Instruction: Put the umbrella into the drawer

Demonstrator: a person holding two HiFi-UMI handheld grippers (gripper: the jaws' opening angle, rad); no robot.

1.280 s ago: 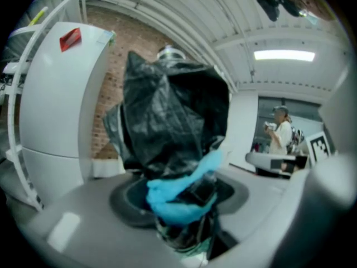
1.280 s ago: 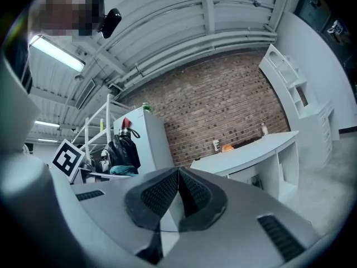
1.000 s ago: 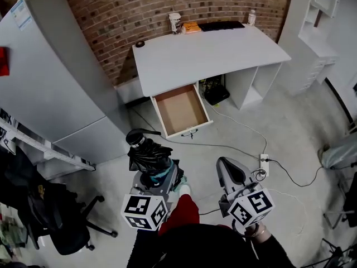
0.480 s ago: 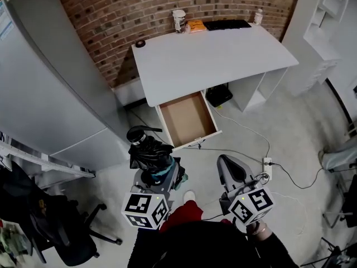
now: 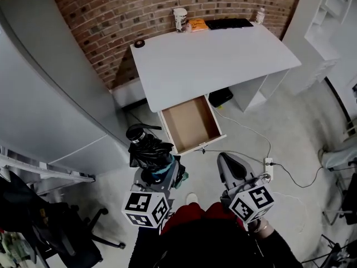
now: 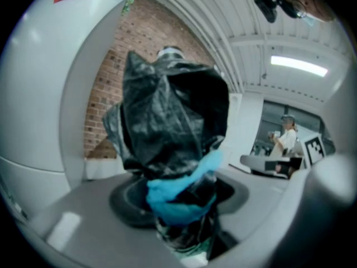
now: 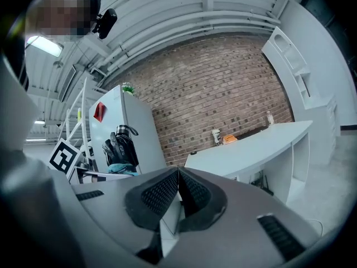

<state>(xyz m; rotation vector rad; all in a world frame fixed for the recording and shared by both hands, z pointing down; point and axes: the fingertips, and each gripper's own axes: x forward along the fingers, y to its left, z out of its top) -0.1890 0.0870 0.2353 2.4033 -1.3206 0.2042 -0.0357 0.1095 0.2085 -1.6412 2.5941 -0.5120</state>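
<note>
Presently, left gripper (image 5: 155, 171) clamps the folded umbrella (image 5: 146, 148); right gripper (image 5: 227, 169) closed, empty. Advisable: lay it lengthwise inside the open drawer (image 5: 192, 124).

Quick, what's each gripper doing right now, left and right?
Left gripper: closed on the folded black umbrella.
Right gripper: jaws together, holding nothing.

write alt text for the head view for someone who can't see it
Seen from above, the left hand-held gripper holds a folded black umbrella close to an open, empty drawer under a white desk against a brick wall. The right hand-held gripper is shut and empty.
</note>
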